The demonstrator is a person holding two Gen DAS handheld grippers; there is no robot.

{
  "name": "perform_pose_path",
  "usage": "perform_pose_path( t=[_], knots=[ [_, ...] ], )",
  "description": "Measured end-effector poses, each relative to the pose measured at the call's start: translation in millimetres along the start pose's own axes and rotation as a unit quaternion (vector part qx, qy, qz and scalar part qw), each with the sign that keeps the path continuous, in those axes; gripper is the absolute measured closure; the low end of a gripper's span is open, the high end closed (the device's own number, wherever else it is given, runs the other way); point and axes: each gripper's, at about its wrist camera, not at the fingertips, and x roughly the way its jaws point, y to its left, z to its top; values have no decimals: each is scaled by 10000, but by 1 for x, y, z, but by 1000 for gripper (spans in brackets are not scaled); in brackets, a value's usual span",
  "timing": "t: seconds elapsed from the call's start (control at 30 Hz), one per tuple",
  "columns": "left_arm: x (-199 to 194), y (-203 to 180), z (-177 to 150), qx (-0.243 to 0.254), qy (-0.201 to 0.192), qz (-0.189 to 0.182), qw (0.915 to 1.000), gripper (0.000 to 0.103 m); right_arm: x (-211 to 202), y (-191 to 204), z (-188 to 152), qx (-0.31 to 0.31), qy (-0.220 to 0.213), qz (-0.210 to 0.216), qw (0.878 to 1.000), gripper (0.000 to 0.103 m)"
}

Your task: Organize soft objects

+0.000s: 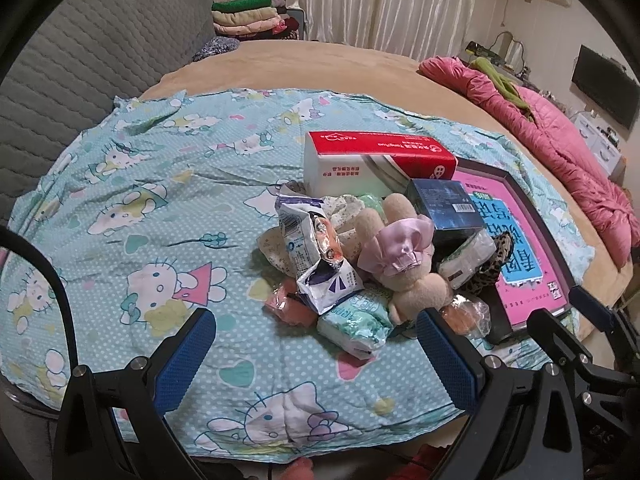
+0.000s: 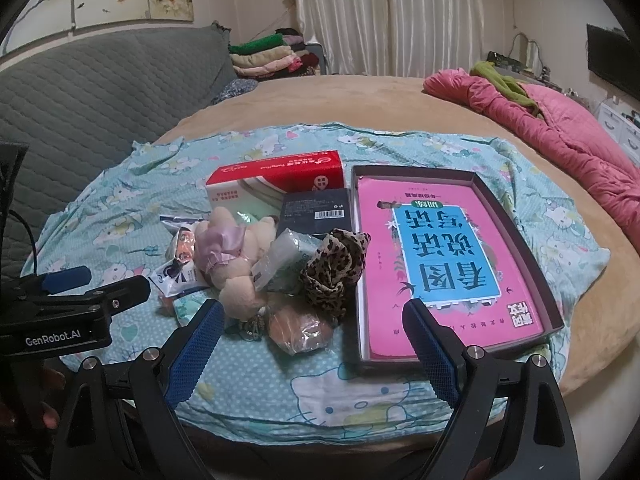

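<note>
A pile of small things lies on a blue cartoon-cat cloth (image 1: 140, 208) (image 2: 400, 396). In it are a beige plush toy with a lilac bow (image 1: 400, 264) (image 2: 236, 268), a leopard-print scrunchie (image 2: 336, 268) (image 1: 494, 264), crumpled snack packets (image 1: 316, 256), a mint tissue pack (image 1: 354, 322) and a wrapped bun (image 2: 298, 330). Right of the pile is a dark tray (image 2: 516, 216) holding a pink book (image 2: 432, 264) (image 1: 520, 248). My left gripper (image 1: 316, 356) is open just before the pile. My right gripper (image 2: 310, 344) is open, its fingers straddling the bun and the tray's near corner.
A red and white box (image 1: 372, 160) (image 2: 276, 180) and a dark blue box (image 1: 444, 204) (image 2: 316, 208) stand behind the pile. A pink quilt (image 1: 560, 152) lies at the right of the tan bed. A grey quilted headboard (image 1: 80, 64) rises on the left, folded clothes (image 2: 268, 56) beyond it.
</note>
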Motion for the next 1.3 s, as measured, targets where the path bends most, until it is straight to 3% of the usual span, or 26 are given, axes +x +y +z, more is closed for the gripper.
perform_pose_path(
  t=[0.23, 0.7, 1.07, 1.3],
  knots=[
    [11, 9, 0, -215, 123, -317, 9992, 2, 7, -5, 0, 96, 57, 52, 9999, 12],
    [39, 31, 11, -626, 382, -430, 9964, 2, 31, -9, 7, 170, 83, 247, 9995, 12],
    [65, 29, 25, -658, 404, -390, 9963, 12, 59, -34, 17, 433, 266, 98, 9987, 12],
    [75, 29, 29, -578, 437, -498, 9961, 19, 83, -34, 22, 96, 330, 35, 9994, 12]
  ],
)
